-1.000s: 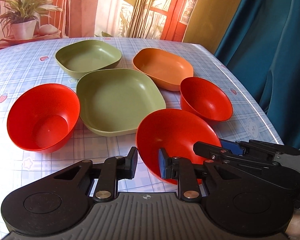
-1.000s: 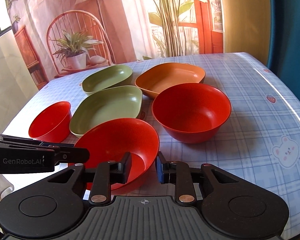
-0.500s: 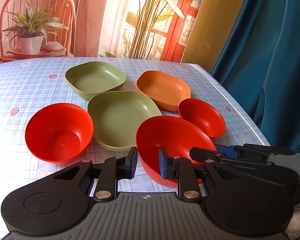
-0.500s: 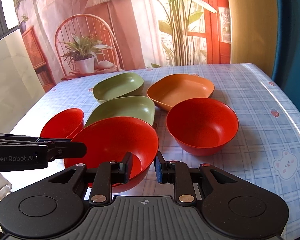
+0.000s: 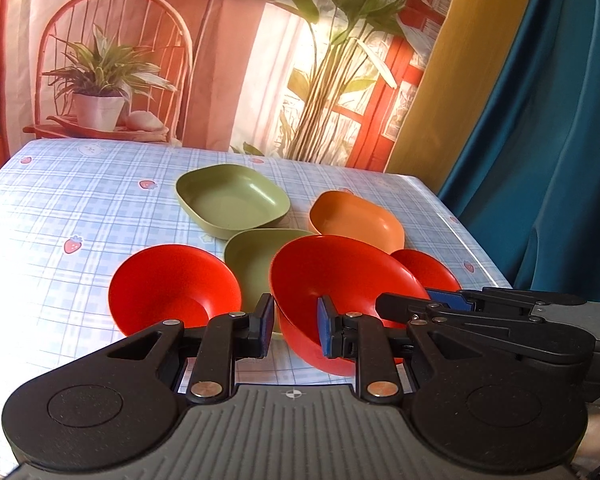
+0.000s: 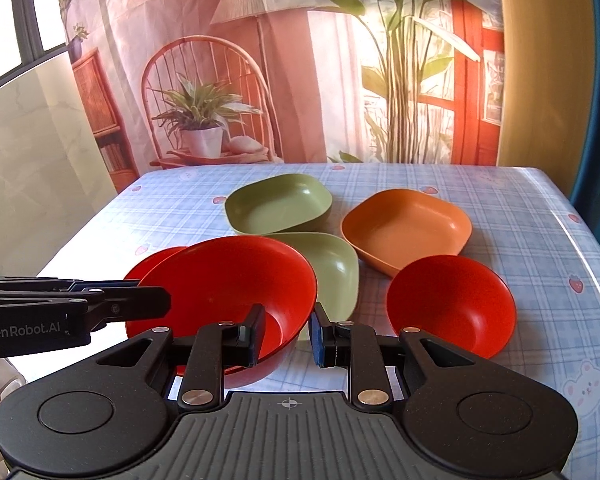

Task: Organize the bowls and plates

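A large red bowl [image 5: 340, 292] [image 6: 236, 280] hangs in the air above the table, gripped on both sides. My left gripper [image 5: 294, 328] is shut on its left rim and my right gripper [image 6: 286, 336] is shut on its right rim. Below it lie a red bowl at the left [image 5: 172, 288], a near green plate [image 5: 252, 260] [image 6: 332, 268], a far green plate [image 5: 232, 198] [image 6: 278, 208], an orange plate [image 5: 358, 220] [image 6: 406, 228] and a red bowl at the right [image 5: 424, 270] [image 6: 452, 300].
The table [image 5: 80, 208] has a blue checked cloth. Its right edge [image 5: 472, 240] runs close to a teal curtain [image 5: 540, 120]. A printed backdrop with a chair and plants hangs behind the far edge.
Both grippers have lifted the large red bowl off the table and raised it. The other dishes now sit lower and farther in both views.
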`<state>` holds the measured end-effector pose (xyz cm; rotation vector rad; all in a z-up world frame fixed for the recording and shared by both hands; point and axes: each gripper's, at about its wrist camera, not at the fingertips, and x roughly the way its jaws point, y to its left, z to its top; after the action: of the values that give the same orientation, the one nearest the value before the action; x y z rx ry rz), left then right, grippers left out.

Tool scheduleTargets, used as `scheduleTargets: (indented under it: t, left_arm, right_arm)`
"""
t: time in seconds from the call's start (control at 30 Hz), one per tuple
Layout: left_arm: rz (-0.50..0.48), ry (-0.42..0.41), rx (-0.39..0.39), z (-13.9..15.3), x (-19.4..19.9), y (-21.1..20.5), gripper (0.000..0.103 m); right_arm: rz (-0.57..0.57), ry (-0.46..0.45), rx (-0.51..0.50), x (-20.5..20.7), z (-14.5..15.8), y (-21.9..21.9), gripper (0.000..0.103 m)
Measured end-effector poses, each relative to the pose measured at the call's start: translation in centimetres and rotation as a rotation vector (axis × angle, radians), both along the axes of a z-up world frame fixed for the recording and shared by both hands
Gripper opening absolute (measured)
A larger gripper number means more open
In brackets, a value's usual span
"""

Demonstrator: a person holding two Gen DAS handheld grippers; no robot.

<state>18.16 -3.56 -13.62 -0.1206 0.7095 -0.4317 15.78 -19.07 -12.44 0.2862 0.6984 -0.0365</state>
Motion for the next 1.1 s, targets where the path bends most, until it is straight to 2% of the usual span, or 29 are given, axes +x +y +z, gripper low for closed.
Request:
scheduleTargets:
  t: [0.33, 0.6, 0.93, 1.1]
  left_arm:
    - [0.113, 0.007, -0.042, 0.5, 1.2, 3.6, 0.024]
    - [0.191, 0.026, -0.028, 0.2, 3.3, 6.2, 0.024]
    - [0.213, 0.061, -0.004, -1.5, 5.2, 7.4, 0.024]
    - [0.201, 0.074, 0.036, -2.7, 5.8, 7.2, 0.024]
  right_arm:
    - [0.104, -0.023, -0.034, 4.6, 1.2, 3.2, 0.022]
    - [0.173, -0.025, -0.055, 8.5, 0.5, 6.1, 0.022]
    - [0.218, 0.018, -0.067, 11.1, -2.0, 7.7, 0.022]
    - [0.221, 0.037, -0.069, 11.7, -3.1, 7.7, 0.022]
